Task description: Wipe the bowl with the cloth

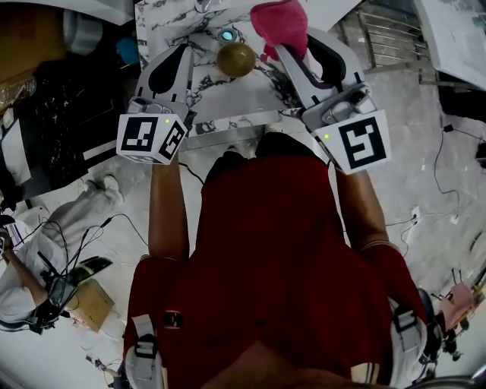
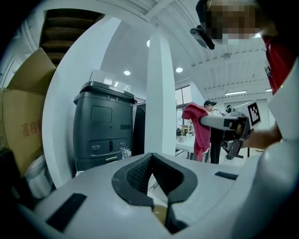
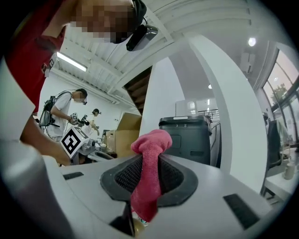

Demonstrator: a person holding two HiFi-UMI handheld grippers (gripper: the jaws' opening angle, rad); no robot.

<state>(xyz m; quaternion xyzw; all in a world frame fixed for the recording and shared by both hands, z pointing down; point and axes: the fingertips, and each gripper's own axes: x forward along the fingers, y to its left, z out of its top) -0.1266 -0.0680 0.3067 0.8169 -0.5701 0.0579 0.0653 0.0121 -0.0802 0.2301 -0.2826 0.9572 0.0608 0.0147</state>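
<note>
An olive-gold bowl sits on the marble table, between my two grippers. My left gripper is just left of the bowl and shut, with nothing between its pads. A sliver of the bowl shows below its jaws. My right gripper is just right of the bowl, shut on a pink cloth. The cloth bunches above the jaws and hangs down in front of them. In the left gripper view the cloth droops from the right gripper.
A small round teal object lies on the table behind the bowl. The table's near edge is close to the person's body. A dark grey bin, a white pillar and cardboard boxes stand around. Cables and a seated person are on the floor at left.
</note>
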